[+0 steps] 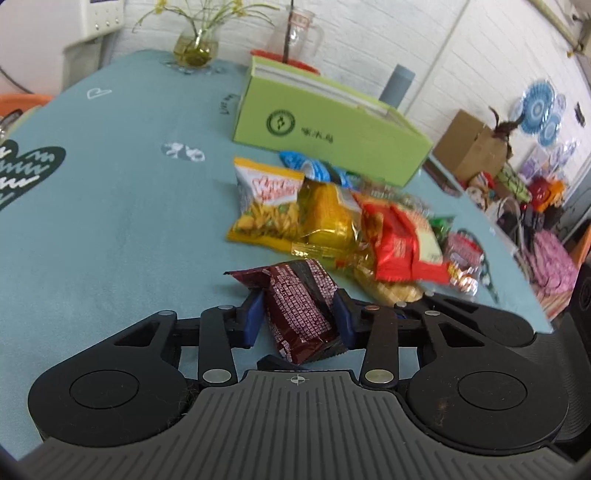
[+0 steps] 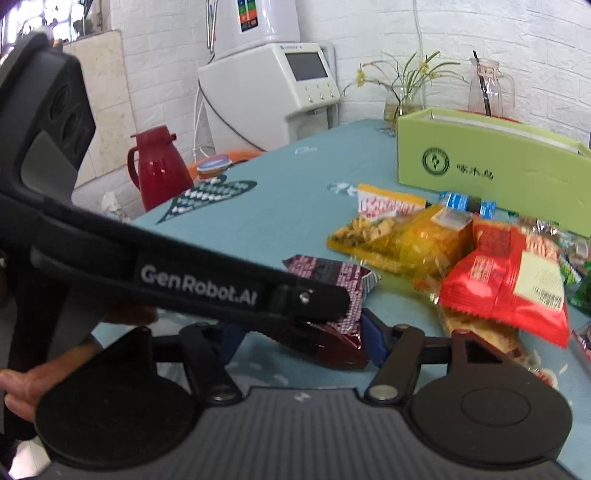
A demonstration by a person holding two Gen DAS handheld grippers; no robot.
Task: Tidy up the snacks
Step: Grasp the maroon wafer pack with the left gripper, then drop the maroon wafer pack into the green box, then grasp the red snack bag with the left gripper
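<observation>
A dark maroon snack packet [image 1: 295, 295] [image 2: 332, 271] lies on the teal tablecloth [image 1: 129, 221], in front of the snack pile. My left gripper [image 1: 299, 317] is shut on it, with a blue pad pressing each side. In the right wrist view the left gripper [image 2: 332, 306] reaches in from the left over the packet. My right gripper [image 2: 301, 341] straddles the packet's near end. Its right pad [image 2: 371, 343] touches the wrapper. The other pad is mostly hidden behind the left gripper, so I cannot tell whether the pads press. The pile holds a yellow packet [image 1: 266, 210] and a red packet [image 1: 399, 240].
A light green open box [image 1: 332, 125] [image 2: 480, 166] stands behind the pile. A flower vase [image 1: 195, 48] and a glass pitcher [image 1: 299, 33] sit at the far edge. A red thermos [image 2: 159, 173] stands beyond the table's left side. A person's hand [image 2: 22, 384] holds the left gripper.
</observation>
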